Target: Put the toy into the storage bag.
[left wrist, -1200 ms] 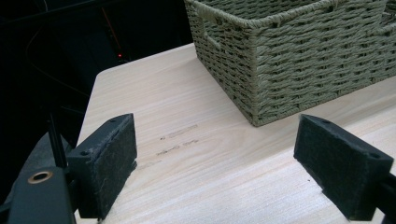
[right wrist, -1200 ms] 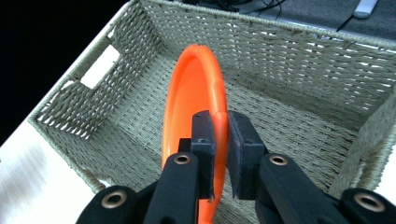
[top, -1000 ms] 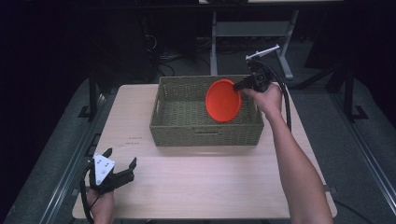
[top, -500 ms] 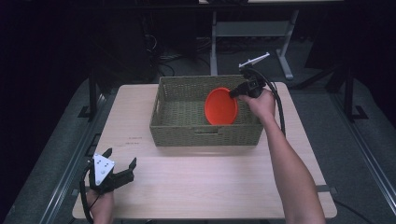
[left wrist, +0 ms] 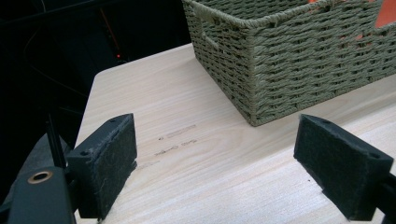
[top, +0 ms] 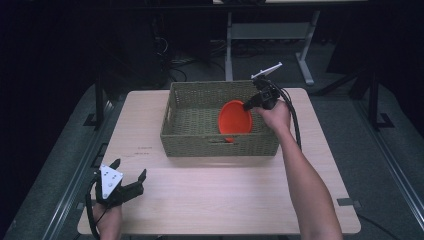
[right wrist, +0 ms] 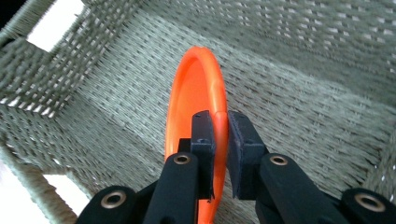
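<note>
Pinching the orange plate (right wrist: pixel 198 100) on edge, the right gripper (top: pixel 255 101) holds it inside the basket (top: pixel 192 137), seemingly just above the floor, while the left gripper (left wrist: pixel 217 161) rests wide open, well apart.

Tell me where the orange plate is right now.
In the high view the orange plate stands on edge inside the woven basket, toward its right end, pinched at the rim by the right gripper.
</note>
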A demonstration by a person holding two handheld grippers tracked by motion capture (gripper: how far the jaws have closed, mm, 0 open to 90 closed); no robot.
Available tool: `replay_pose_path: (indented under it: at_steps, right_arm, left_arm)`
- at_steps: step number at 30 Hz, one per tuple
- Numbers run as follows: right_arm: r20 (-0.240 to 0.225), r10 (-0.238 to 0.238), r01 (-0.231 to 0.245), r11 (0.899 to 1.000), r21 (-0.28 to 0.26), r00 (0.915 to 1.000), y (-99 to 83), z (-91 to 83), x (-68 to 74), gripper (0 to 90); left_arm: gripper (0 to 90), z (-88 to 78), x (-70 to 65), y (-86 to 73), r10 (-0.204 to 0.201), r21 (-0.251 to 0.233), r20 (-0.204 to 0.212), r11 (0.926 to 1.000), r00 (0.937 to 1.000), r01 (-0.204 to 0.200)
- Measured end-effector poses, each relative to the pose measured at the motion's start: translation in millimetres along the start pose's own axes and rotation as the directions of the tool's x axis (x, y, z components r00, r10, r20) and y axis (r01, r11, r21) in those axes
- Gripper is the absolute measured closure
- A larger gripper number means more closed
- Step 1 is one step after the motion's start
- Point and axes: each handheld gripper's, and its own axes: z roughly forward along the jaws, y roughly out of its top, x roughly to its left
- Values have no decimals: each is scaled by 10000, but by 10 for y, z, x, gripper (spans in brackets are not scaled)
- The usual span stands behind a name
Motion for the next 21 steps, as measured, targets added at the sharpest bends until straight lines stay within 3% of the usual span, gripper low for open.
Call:
replay_pose_path:
  at_steps: [12, 15, 21]
  right_arm:
    - [-117, 124, -122, 9997, 189, 9999, -51, 58, -57, 796]
    - [-164, 303, -298, 9991, 300, 9994, -63, 48, -84, 734]
    - [-88, 358, -354, 9986, 405, 9993, -88, 43, -117, 696]
  left_arm:
    - [127, 0, -1, -2, -59, -59, -4, 10000, 10000, 59]
    - [127, -3, -2, -1, -58, -60, -6, 10000, 10000, 58]
    - [127, 1, -10, 2, -31, -87, -22, 10000, 10000, 31]
